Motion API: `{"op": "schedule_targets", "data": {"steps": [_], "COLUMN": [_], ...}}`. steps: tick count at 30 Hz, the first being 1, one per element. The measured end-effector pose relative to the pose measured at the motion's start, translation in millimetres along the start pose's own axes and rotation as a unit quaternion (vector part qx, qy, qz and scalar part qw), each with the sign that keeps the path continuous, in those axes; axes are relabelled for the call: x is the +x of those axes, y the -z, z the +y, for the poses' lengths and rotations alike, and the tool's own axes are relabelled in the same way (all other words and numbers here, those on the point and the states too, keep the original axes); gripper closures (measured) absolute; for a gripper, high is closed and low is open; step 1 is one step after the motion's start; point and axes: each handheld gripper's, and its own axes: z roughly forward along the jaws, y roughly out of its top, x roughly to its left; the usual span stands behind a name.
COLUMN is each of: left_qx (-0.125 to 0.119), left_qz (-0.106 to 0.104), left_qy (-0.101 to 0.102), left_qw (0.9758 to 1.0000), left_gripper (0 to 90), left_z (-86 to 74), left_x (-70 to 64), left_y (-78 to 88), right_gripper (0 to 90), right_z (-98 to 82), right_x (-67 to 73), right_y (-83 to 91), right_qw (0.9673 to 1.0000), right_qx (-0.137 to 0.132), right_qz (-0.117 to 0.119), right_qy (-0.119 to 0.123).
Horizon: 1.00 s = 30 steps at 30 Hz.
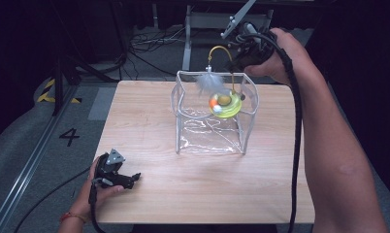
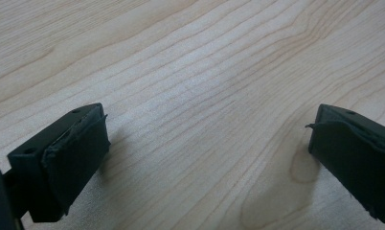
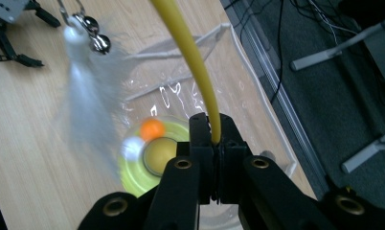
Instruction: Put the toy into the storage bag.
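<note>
Yellow-green round toy (image 1: 225, 105), orange and white balls in its ring, white feather (image 3: 87, 108) dangling; yellow wand (image 3: 190, 57) clamped in right gripper (image 3: 214, 139) jaws above clear bag (image 1: 210, 133); left gripper (image 2: 205, 143) jaws released.

My right gripper (image 3: 213, 143) has its jaws clamped on a bendy yellow wand (image 3: 190, 52). From the wand's far end dangle a blurred white feather (image 3: 85, 105) and small metal bells (image 3: 97, 33), above a lime-green round ball-track toy (image 3: 133, 167).
</note>
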Motion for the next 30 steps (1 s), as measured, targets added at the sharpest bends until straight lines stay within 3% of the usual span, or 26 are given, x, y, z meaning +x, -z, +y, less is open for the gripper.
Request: {"op": "schedule_targets", "data": {"steps": [9, 15, 30], "left_qx": [0.0, 0.0, -0.001], "left_qz": [0.0, 0.002, 0.002], "left_qy": [0.0, -0.001, 0.0], "left_qw": [1.0, 1.0, 1.0], "left_gripper": [0.3, 0.4, 0.4], "left_z": [0.0, 0.0, -0.2], "left_x": [0.0, 0.0, -0.1], "left_y": [0.1, 0.1, -0.2], "right_gripper": [88.3, 88.3, 88.2], "right_z": [14.3, 20.7, -0.8], "right_x": [-9.6, -14.9, -16.5], "right_y": [-7.8, -35.3, -91.5], "right_qw": [0.9998, 0.9995, 0.9989], "right_qx": [-0.016, -0.002, 0.018], "right_qz": [-0.008, -0.023, 0.013], "right_qy": [-0.013, -0.023, -0.04]}}
